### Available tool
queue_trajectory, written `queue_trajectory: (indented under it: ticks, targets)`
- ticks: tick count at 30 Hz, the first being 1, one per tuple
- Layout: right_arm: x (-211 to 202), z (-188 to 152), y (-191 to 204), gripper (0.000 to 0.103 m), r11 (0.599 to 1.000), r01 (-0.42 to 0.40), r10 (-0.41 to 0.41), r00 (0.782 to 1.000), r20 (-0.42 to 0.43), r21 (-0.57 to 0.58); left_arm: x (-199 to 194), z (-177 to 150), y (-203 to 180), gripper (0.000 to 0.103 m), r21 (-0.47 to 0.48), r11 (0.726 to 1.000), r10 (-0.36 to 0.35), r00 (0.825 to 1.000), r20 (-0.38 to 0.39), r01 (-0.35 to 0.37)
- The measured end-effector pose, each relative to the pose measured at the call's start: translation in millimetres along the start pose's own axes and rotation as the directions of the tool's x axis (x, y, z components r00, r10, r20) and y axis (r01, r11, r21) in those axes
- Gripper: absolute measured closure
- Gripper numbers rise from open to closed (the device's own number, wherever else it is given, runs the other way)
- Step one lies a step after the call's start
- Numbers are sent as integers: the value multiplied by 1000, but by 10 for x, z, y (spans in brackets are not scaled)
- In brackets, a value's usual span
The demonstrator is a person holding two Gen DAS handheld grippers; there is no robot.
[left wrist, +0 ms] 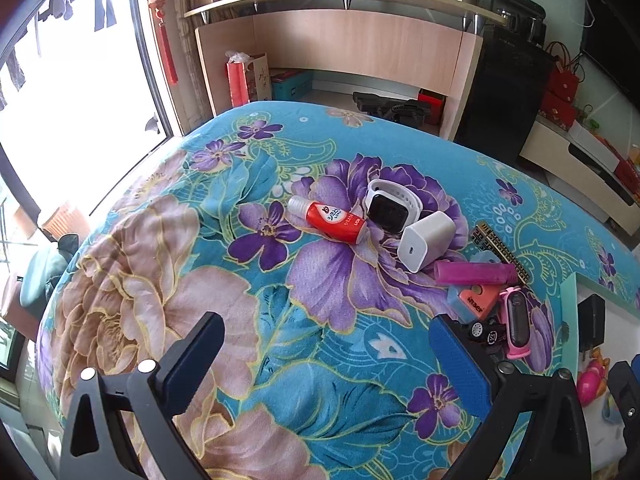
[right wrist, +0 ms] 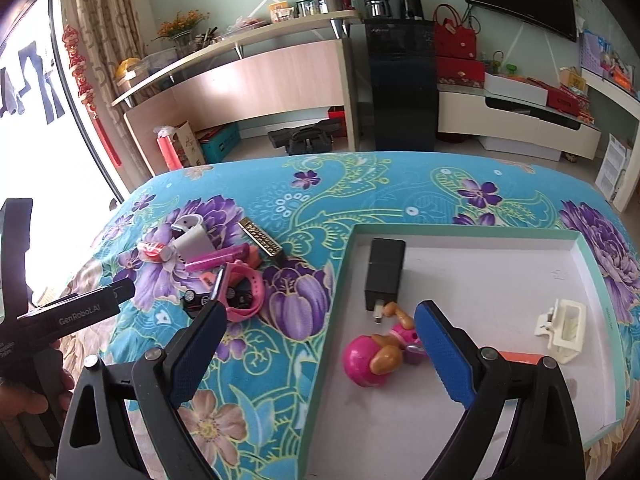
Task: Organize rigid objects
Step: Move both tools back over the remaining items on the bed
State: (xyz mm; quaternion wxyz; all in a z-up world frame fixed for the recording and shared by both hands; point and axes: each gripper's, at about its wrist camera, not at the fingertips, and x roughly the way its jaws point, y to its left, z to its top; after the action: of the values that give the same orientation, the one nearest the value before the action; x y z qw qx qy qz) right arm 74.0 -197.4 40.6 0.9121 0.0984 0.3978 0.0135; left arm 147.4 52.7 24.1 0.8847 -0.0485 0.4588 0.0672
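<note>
Both claws (left wrist: 328, 360) (right wrist: 320, 344) agape; tray (right wrist: 460, 234) part-filled

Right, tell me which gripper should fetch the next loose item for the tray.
Left. The left gripper is open beside the pile, its finger next to the pink watch. The right gripper, also open and empty, hovers at the tray edge, farther from the pile.

a floral blanket (right wrist: 360, 184) covered the surface; a shallow box (right wrist: 600, 280) sat at four o'clock, small items (right wrist: 224, 264) cluttered at nine.
</note>
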Motion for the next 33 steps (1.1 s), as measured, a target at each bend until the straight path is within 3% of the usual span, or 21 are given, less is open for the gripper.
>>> queue_trajectory:
  ticks: [7, 12, 23, 27, 33]
  targets:
    - [224, 102, 204, 8, 999, -52, 52, 998, -40, -16, 161, 21, 64, 0, -38, 998, -44, 999, 7, 44]
    - [435, 143, 307, 8, 995, -98, 98, 993, -72, -1, 275, 28, 102, 0, -84, 990, -113, 994, -9, 112]
    - [772, 100, 426, 9, 982, -183, 187, 975, -118, 49, 462, -29, 192, 0, -120, 990, -80, 994, -77, 70]
    - [836, 80, 398, 21, 973, -213, 223, 966, -131, 87, 447, -35, 188, 0, -124, 989, -91, 993, -78, 81]
    - [909, 43, 396, 29, 968, -224, 240, 958, -156, 109, 426, -34, 166, 0, -114, 990, -88, 993, -79, 79]
